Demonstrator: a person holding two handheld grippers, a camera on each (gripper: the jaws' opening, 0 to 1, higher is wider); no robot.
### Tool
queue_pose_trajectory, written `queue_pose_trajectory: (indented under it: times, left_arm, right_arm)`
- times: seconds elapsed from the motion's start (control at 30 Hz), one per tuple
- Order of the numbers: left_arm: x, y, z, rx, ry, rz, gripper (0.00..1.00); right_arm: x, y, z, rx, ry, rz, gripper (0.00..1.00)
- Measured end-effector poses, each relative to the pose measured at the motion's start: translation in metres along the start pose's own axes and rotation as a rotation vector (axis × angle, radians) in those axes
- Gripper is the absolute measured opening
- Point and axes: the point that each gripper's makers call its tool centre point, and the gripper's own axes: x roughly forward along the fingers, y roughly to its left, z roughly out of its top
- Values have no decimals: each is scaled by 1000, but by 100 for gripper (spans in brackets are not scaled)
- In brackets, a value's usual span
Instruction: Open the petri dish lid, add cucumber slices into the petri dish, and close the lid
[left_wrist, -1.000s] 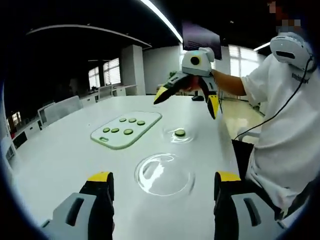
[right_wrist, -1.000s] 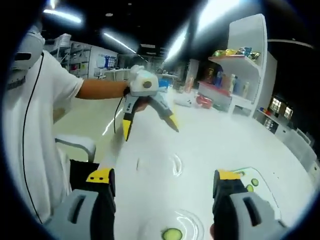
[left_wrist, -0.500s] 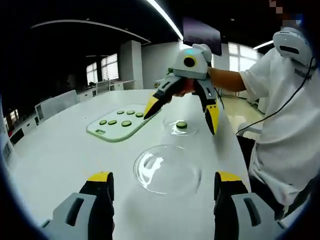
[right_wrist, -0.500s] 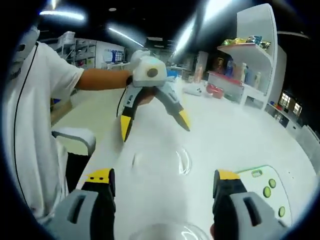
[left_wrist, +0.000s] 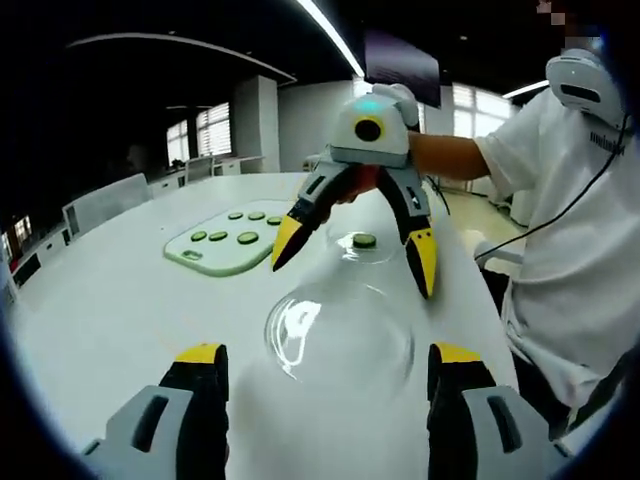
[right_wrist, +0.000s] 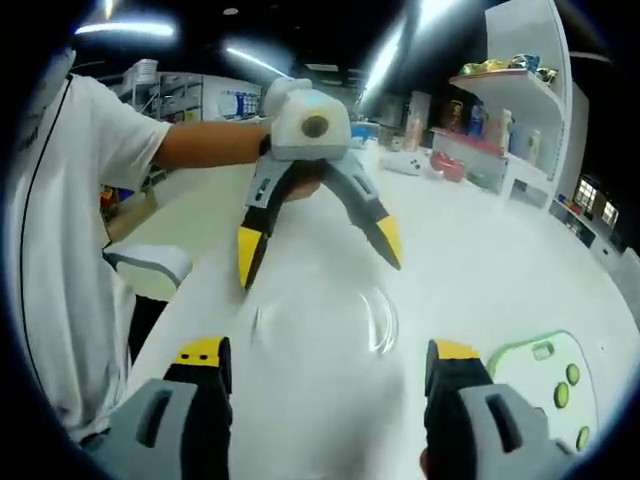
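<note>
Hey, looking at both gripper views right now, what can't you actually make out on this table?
- Left gripper view: the petri dish behind the right gripper is partly covered by its jaws; one cucumber slice shows, any others are hidden.
- Right gripper view: the cutting board is cut off by the edge, so its slices can't be counted.
- Right gripper view: the clear lid under the left gripper is only glare; its rim is unclear.
</note>
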Motion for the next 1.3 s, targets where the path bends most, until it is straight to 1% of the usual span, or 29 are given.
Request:
queue_pose_trajectory:
  times: [0.27,0.5,0.73,0.9,1.0,1.23,1.3]
  left_arm:
    - [9,-2,-3,3,4,-24,82]
    - [15,-3,-6,-4,9,-41,81]
    - [18,-7,-5,1,9,-60,79]
    - [20,-8,-6,10,13,-63,77]
    - [22,-7,-10,30,29,-55,76]
    - [24,-6,-9,17,15,-52,72]
    - [25,-5,-8,16,9,-49,71]
  right_arm:
    - [10,1,-7,-2,22,30,78]
    - [17,3,-8,-7,31,54,76]
    - [20,2,-10,-9,38,59,73]
    - [22,4,-11,-1,36,70,70]
    - [22,5,-12,8,34,76,69]
    - [24,4,-10,12,24,72,64]
    - [24,3,-10,13,21,72,64]
